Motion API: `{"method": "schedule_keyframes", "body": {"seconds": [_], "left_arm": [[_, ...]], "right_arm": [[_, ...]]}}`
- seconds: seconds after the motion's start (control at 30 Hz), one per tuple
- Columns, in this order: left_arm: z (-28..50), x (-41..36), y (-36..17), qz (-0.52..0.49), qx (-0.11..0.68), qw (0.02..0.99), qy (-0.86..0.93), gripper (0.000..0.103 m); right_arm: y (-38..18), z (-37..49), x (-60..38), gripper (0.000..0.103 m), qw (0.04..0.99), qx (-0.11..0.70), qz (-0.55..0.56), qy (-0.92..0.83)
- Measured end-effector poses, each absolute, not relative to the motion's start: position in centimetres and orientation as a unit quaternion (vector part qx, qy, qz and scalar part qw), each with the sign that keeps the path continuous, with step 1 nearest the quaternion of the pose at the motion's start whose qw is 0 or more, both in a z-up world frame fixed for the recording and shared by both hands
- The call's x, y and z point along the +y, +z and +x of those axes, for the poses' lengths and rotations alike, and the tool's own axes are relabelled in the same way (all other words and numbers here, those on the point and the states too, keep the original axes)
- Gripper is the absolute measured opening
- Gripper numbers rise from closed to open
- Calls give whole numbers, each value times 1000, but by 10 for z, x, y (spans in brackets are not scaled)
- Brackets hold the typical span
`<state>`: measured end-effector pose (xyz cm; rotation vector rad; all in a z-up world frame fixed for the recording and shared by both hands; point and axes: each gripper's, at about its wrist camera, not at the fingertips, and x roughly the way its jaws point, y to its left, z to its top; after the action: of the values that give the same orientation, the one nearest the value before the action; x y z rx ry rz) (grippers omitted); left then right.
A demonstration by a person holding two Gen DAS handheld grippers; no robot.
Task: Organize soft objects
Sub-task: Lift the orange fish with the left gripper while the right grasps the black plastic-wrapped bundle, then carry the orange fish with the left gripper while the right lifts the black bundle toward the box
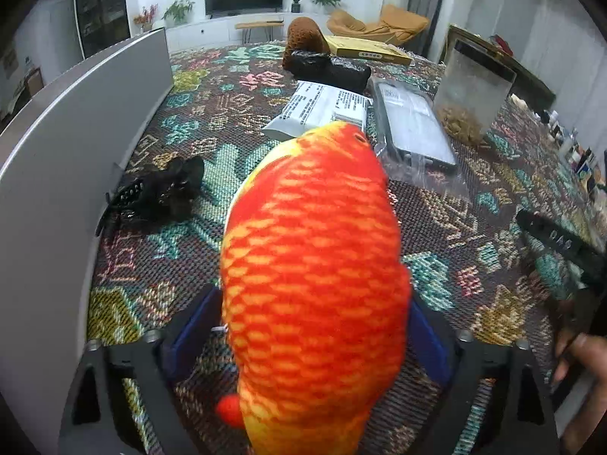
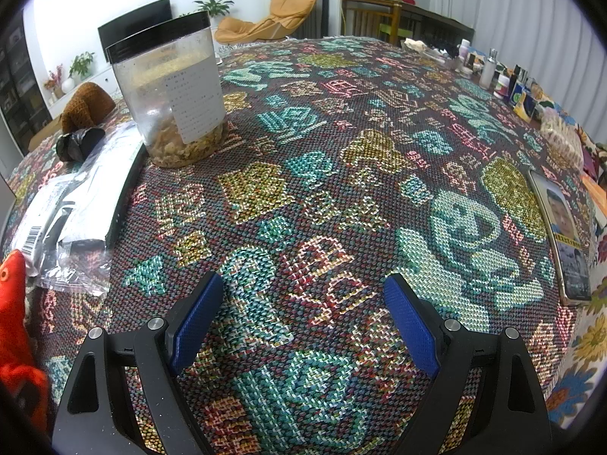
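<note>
My left gripper (image 1: 315, 326) is shut on an orange-and-yellow plush fish (image 1: 315, 265), held above the patterned tablecloth (image 1: 212, 121) with its head pointing away. The fish also shows at the left edge of the right wrist view (image 2: 13, 303). A brown knitted soft toy (image 1: 303, 38) lies at the far side, also seen in the right wrist view (image 2: 89, 104). A black soft item (image 1: 163, 189) lies to the left by a grey panel. My right gripper (image 2: 303, 314) is open and empty above the cloth.
A grey panel (image 1: 76, 121) runs along the left. A clear jar with a black lid (image 2: 170, 94), plastic-wrapped packages (image 1: 413, 125), a white printed pack (image 1: 322, 108) and a black wrapped bundle (image 1: 330, 68) sit ahead. A phone (image 2: 565, 235) and small bottles (image 2: 489, 68) line the right side.
</note>
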<state>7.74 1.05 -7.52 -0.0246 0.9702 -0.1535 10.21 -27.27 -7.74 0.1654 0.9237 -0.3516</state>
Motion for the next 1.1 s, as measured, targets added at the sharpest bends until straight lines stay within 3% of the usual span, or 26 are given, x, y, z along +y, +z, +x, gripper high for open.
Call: {"method": "schedule_keyframes", "body": {"seconds": [0.27,0.4,0.53,0.73,0.9,0.97,1.03,1.1], "left_arm": [[76,11,-78,-8,452,888,-81,103],[75,12,-79,-11,449,890,-82,103],[74,12,-79,-13,448,890,-82,103],[70,20,-77,-39,438,894,-91,103],[70,19,-77,-41,437,894,-93,103],[70,18,-77,-38,437,894,-92,103],[70,18,-77,-38,437,894,-92,103],[70,18,-77,-38,437,894,-92,103]], "right_arm": [[-70,94,-269,88,893,423,92,-123],[-27,95,-211,88,933,361,10,0],[23,152,-138,88,929,337,-77,133],[-1,298,-61,85,857,462,-152,169],[-51,342,-41,85,825,506,-210,143],[-69,350,-39,74,812,524,-217,136],[-68,348,-45,45,820,511,-231,113],[-57,346,-55,41,826,517,-195,115]]}}
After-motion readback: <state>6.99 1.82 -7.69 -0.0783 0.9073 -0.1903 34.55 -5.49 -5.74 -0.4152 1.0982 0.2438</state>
